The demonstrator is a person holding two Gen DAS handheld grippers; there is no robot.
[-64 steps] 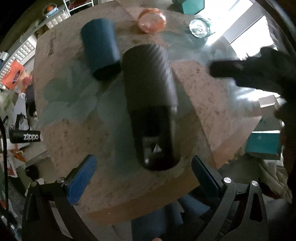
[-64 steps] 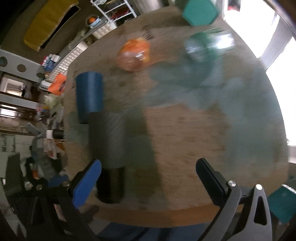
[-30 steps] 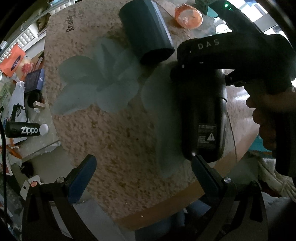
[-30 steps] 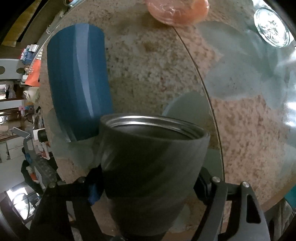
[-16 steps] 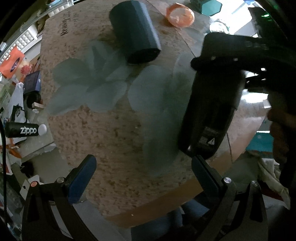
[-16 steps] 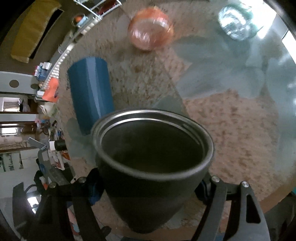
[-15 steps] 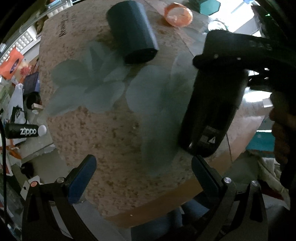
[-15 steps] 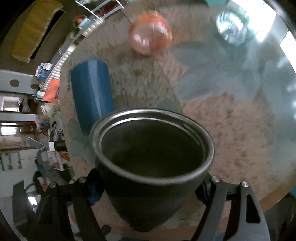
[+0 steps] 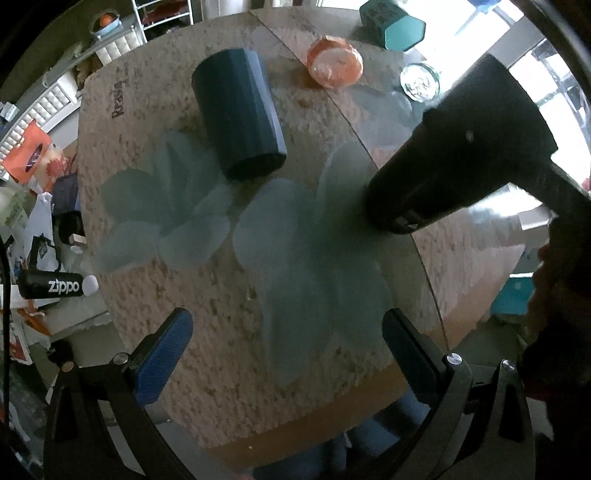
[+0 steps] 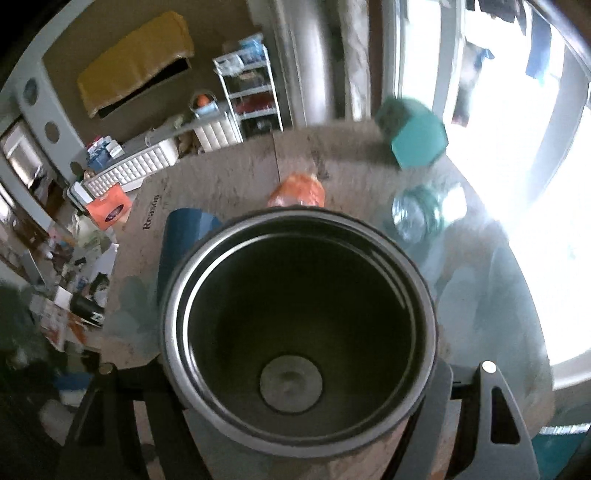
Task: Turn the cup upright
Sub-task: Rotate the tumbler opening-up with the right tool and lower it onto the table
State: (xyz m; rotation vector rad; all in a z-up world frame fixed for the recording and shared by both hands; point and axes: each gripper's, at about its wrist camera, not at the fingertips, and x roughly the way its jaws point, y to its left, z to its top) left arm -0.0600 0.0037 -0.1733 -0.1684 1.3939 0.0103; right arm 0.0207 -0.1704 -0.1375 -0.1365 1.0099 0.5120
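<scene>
Left wrist view
My left gripper (image 9: 286, 343): fingers wide apart, holding nothing, hovering above the near edge of the table (image 9: 229, 339).
Black cup (image 9: 454, 158): off the tabletop at the right, tilted, its base end toward the table's middle, its top end toward my right hand (image 9: 554, 288).
Dark teal tumbler (image 9: 238, 114): lying on its side on the far-left part of the table, open end toward me, apart from the black cup.
Far edge: an orange cup (image 9: 334, 66), a clear glass (image 9: 420, 82) and a teal hexagonal container (image 9: 395, 26) stand along it.
Open room: the pale flower-printed middle between my fingers and the tumbler carries no object.
Off the left edge: a black Zippo can (image 9: 55, 286) among clutter.

Right wrist view
My right gripper (image 10: 299, 376): clamped on the black cup (image 10: 299, 328), fingers mostly hidden behind its wall.
Cup mouth: faces the camera, steel rim and round bottom visible inside.
Behind the rim: tumbler (image 10: 181, 240) at left, orange cup (image 10: 297, 192) just above, glass (image 10: 421, 216) and teal container (image 10: 415, 138) to the right, blurred.
Table's right edge: washed out by bright window light.
</scene>
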